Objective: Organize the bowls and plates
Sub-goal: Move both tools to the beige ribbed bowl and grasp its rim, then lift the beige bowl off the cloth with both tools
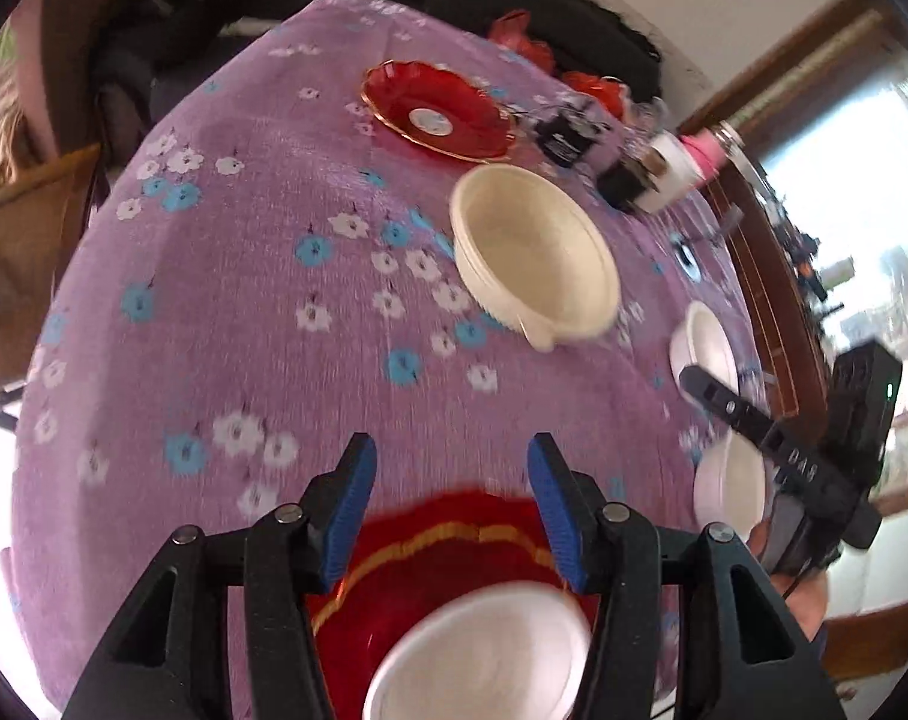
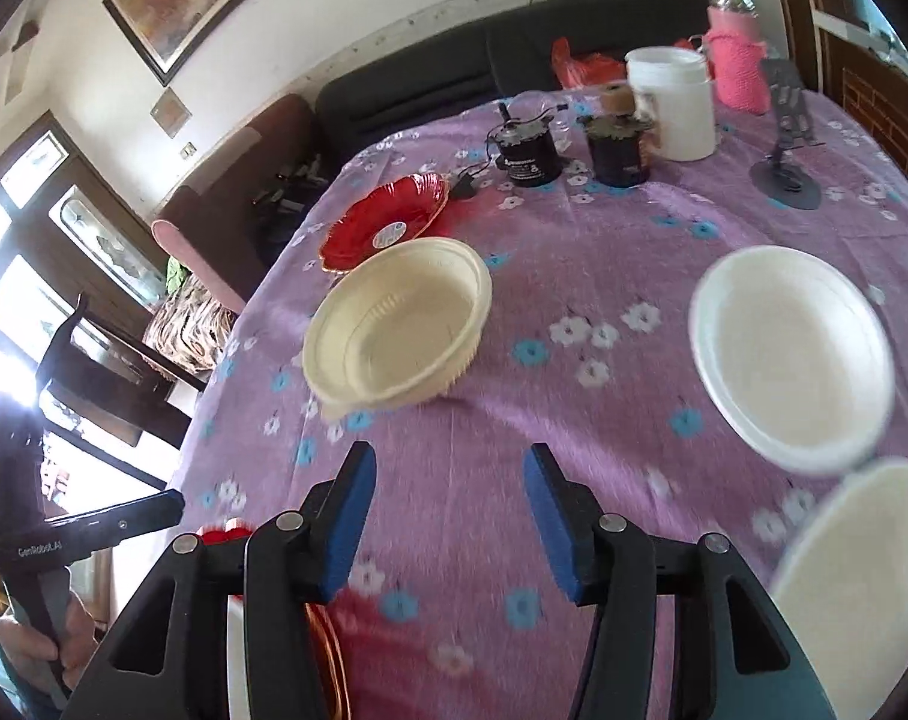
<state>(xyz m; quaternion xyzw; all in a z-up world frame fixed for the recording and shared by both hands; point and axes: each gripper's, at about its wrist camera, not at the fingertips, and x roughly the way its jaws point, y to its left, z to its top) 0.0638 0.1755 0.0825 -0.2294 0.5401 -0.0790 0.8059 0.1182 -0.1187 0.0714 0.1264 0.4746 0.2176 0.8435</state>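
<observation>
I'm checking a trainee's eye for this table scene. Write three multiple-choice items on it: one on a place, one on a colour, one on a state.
1. Where does the cream bowl stand relative to the far red plate?
A. Just in front of it, nearer the grippers
B. Stacked on it
C. Behind it, by the sofa

2. What colour is the tablecloth?
A. Green checks
B. Purple with white and blue flowers
C. Plain white

3. How is the right gripper?
A. Shut on a bowl
B. Shut on a plate
C. Open, nothing between its jaws

Answers: 1 A, the bowl sits on the cloth on the plate's near side. 2 B, flowered purple cloth. 3 C, only cloth shows between the blue pads.
</observation>
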